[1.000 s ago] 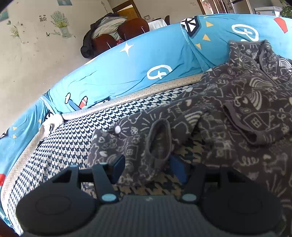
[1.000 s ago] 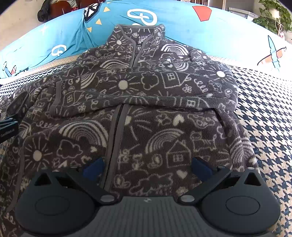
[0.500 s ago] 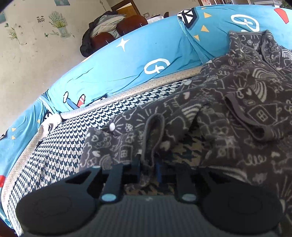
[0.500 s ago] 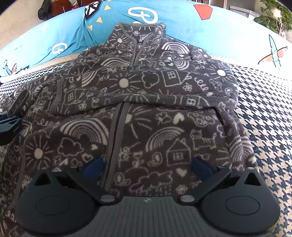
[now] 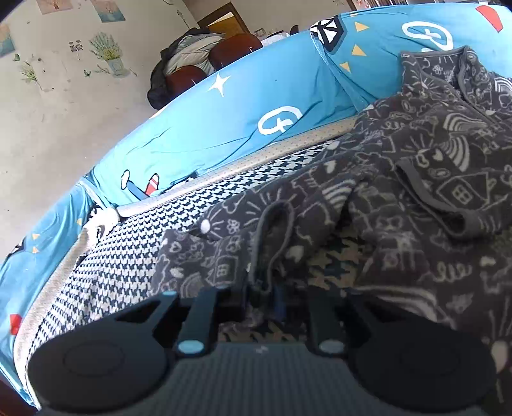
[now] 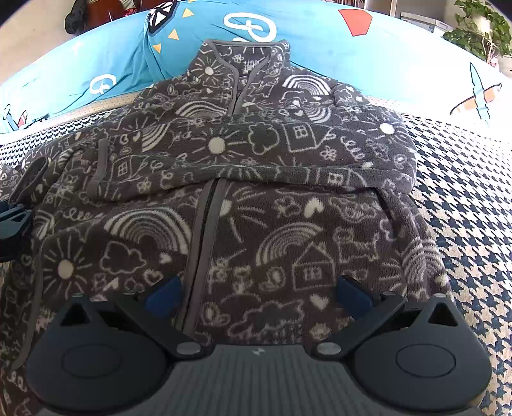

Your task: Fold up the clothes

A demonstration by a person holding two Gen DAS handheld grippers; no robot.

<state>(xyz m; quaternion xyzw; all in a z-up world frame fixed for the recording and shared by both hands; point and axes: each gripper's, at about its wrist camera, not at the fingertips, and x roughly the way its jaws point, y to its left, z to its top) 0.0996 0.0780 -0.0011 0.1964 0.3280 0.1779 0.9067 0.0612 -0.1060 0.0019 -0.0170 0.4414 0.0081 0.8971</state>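
Note:
A dark grey fleece jacket (image 6: 256, 198) with white doodle print lies front up on a houndstooth surface (image 6: 464, 224), zip closed, one sleeve folded across the chest. In the left wrist view the jacket (image 5: 416, 179) spreads to the right and its other sleeve's cuff (image 5: 272, 236) reaches toward me. My left gripper (image 5: 260, 297) is shut on that sleeve cuff, low over the surface. My right gripper (image 6: 256, 294) is open and empty, hovering over the jacket's lower hem. The left gripper shows at the left edge of the right wrist view (image 6: 12, 220).
A blue patterned cushion (image 5: 240, 121) runs along the back of the houndstooth surface (image 5: 112, 275). Beyond it are a wall with decals (image 5: 64, 80) and chairs with clothes (image 5: 198, 60). A plant (image 6: 480, 28) stands at the far right.
My left gripper closed from open onto the sleeve cuff and has lifted it slightly. The right gripper has stayed open over the hem, nearly still.

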